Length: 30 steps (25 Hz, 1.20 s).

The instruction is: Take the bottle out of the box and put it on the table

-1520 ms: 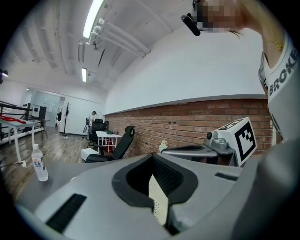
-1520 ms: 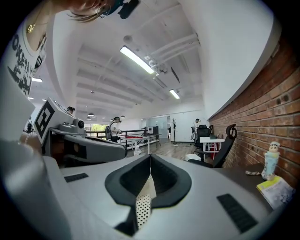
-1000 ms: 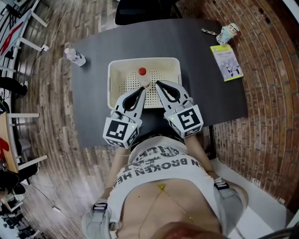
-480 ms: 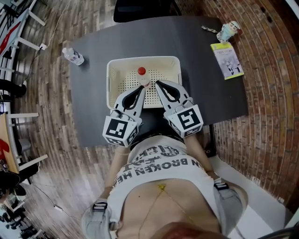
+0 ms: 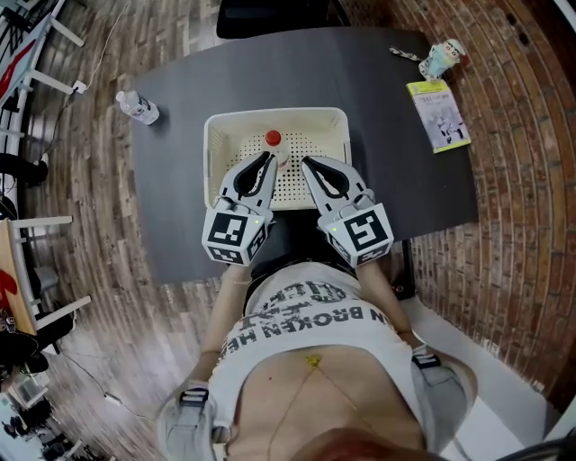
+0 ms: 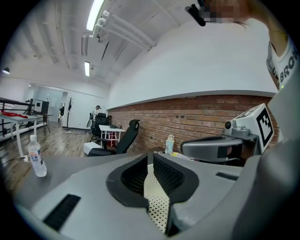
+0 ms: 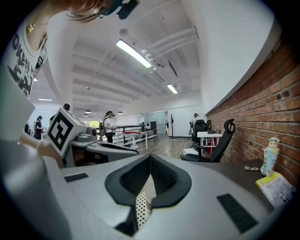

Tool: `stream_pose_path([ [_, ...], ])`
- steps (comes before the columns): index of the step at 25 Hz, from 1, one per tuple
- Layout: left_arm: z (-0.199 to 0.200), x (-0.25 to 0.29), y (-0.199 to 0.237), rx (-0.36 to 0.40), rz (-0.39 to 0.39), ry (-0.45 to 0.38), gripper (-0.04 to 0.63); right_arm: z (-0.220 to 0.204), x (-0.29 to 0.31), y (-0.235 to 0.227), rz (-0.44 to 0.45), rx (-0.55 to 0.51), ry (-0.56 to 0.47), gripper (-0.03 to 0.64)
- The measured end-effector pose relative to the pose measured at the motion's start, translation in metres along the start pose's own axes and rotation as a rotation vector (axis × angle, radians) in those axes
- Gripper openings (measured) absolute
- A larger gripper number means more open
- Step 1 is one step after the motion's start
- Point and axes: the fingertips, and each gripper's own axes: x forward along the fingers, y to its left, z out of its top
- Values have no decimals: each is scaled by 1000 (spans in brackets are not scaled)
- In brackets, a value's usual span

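Observation:
A clear bottle with a red cap (image 5: pixel 274 140) stands upright inside the cream perforated box (image 5: pixel 225 135) on the dark table (image 5: pixel 378 108). My left gripper (image 5: pixel 267 157) is shut and empty; its tips reach over the box's near part, just in front of the bottle and slightly left. My right gripper (image 5: pixel 306 163) is also shut and empty, its tips over the near rim to the bottle's right. In the left gripper view, the closed gripper (image 6: pixel 150 159) shows only perforated box floor behind it. In the right gripper view, the bottle (image 7: pixel 150 190) shows behind the closed gripper (image 7: pixel 150 157).
A small water bottle (image 5: pixel 138 106) stands at the table's far left corner. A figurine bottle (image 5: pixel 441 58) and a yellow-green booklet (image 5: pixel 436 115) lie at the far right. A black chair (image 5: pixel 270 18) stands beyond the table. The person's body is close against the near edge.
My left gripper has moved forward, away from the body, so its tips now sit further inside the box beside the bottle. The right gripper and the bottle have stayed put.

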Motion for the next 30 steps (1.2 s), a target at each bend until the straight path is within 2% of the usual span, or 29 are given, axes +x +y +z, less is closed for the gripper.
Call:
stream_pose_path([
  [2,-8,5,6,-10,11,18,54,-2,1,-2,-3,7,6,9],
  [6,-23,18,16,-16,28,57,94,-7,5,-9,-10,13,20,9],
  [13,-43,45,30,39,33,134,186,-17,12,-21,-24,35,44,9],
  [17,-46,58,36,51,31,131,192,-21,14,-27,-31,42,54,9],
  [22,-48,70,32,74,-10,133,192,-26,16,-30,-37,50,68,9],
  [25,-50,69,35,94,11,138,161,-26,16,-29,-35,49,66,9],
  [30,-50,70,35,105,7,141,160,-27,17,-29,-30,49,66,9],
])
